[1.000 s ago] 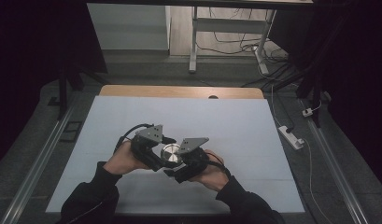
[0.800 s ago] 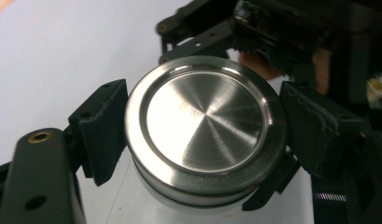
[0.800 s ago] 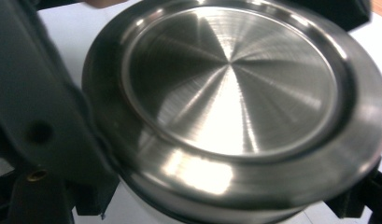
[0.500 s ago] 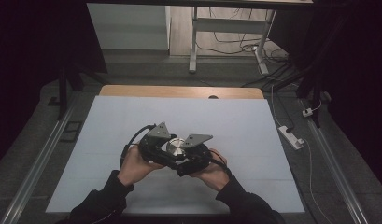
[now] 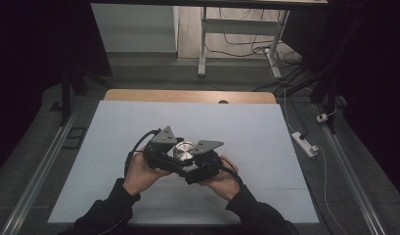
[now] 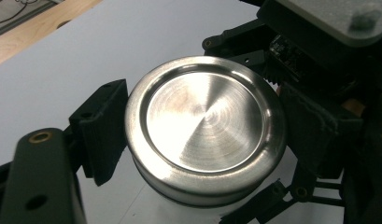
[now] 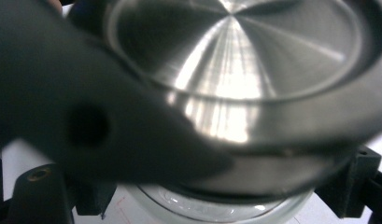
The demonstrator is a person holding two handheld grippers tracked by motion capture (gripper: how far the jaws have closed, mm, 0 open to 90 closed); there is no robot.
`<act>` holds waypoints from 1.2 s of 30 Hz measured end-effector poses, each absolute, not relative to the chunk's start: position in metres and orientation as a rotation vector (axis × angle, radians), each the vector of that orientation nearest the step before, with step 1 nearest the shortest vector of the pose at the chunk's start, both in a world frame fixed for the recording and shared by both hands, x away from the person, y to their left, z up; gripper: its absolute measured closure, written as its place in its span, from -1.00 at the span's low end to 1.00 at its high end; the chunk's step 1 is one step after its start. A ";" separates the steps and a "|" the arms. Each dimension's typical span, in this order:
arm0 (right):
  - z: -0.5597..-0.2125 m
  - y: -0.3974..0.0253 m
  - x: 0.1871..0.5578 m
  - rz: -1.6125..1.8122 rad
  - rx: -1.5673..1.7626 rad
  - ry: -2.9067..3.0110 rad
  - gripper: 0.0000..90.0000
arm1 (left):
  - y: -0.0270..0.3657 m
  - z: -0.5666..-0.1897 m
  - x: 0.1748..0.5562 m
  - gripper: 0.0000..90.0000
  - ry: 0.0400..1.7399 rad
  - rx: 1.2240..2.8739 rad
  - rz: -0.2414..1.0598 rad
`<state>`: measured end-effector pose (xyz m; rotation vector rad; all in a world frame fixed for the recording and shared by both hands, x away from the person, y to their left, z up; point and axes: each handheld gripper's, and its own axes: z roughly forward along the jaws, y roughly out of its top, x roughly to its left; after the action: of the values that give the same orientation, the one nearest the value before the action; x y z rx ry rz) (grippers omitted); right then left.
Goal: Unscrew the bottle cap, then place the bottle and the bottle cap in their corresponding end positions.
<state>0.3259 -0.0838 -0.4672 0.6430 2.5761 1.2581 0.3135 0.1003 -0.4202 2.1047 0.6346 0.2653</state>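
A small glass jar (image 7: pixel 216 212) with a brushed steel lid (image 6: pixel 205 123) is held over the white table between both hands. My left gripper (image 6: pixel 202 140) is shut on the lid, with a black pad (image 6: pixel 102 130) pressed against each side of its rim. My right gripper (image 7: pixel 221 196) sits lower and is shut on the glass body under the lid (image 7: pixel 254 70); a blurred black part of the other gripper crosses that view. In the high view the lid (image 5: pixel 184 149) shines between the left gripper (image 5: pixel 163 147) and the right gripper (image 5: pixel 203 160).
The white table top (image 5: pixel 246 127) spreads on all sides of the hands, with a wooden strip (image 5: pixel 188 95) along its far edge. A power strip (image 5: pixel 305 143) lies on the floor to the right, and metal rails run down both sides.
Both hands with the jar have shifted a little to the right and away from the person. The grip of both grippers looks unchanged.
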 end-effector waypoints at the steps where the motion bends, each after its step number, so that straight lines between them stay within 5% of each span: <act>1: -0.467 -0.084 0.326 1.259 0.642 2.576 -0.66 | 0.102 -0.419 0.313 -0.55 0.632 2.103 0.265; 36: -0.463 -0.105 0.351 1.236 0.728 2.507 -0.66 | 0.137 -0.419 0.293 -0.55 0.619 2.072 0.199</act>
<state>0.3509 -0.1051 -0.4630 0.7278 2.5069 1.2362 0.2932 0.1372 -0.4194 2.0721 0.6186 0.1990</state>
